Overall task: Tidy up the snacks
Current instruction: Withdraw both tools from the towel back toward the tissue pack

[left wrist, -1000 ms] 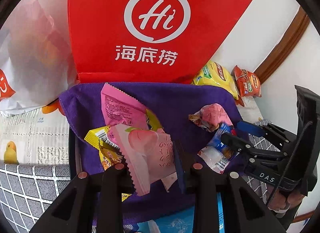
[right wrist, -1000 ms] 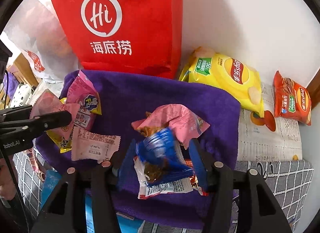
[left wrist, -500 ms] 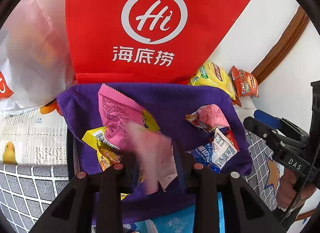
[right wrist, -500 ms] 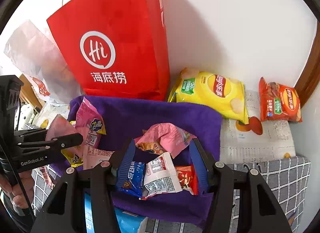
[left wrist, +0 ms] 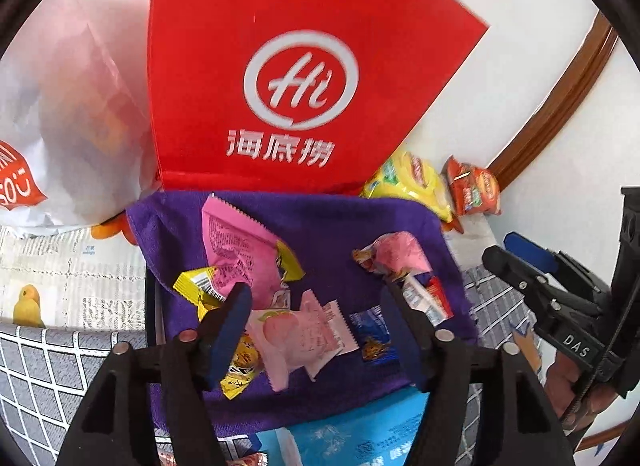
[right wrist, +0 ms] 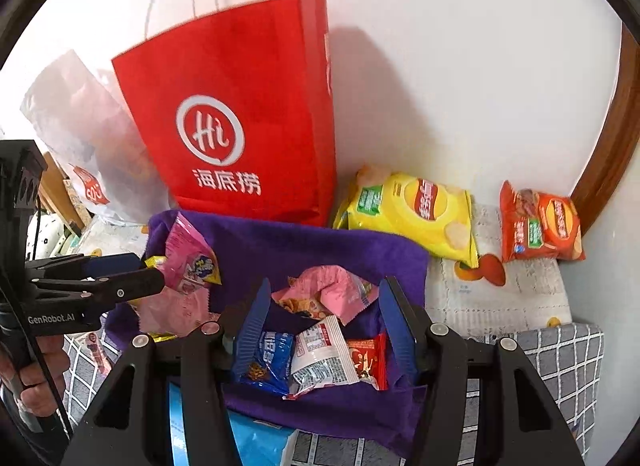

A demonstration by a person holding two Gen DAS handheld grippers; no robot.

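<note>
Left wrist view: left gripper (left wrist: 316, 306) over purple cloth (left wrist: 320, 225), jaws opening, nothing pinched; peach packet (left wrist: 296, 340) lying loose on the cloth between and below the fingers, apparently just let go there. Pink packet (left wrist: 236, 250) and yellow packet (left wrist: 196, 288) overlapping just beyond it, so a pile seems to be forming on this side of the cloth. Red bag (left wrist: 288, 77) upright at the cloth's far edge, white bag (left wrist: 76, 113) beside it. Right gripper (left wrist: 516, 262) off at the right edge, clear of the cloth.

Right wrist view: right gripper (right wrist: 324, 322) with jaws apart, empty, pads off everything. Blue packet (right wrist: 268, 362), white packet (right wrist: 324, 358) and small red packet (right wrist: 366, 358) lying side by side on the cloth (right wrist: 312, 246) between the fingers, crumpled pink packet (right wrist: 328, 294) just behind: a second cluster, probably sorted apart from the pink-and-yellow one. Yellow chips (right wrist: 412, 213) and orange chips (right wrist: 540, 225) off the cloth, by the wall, not yet gathered. Left gripper (right wrist: 120, 274) at the left, above its own pile.
</note>
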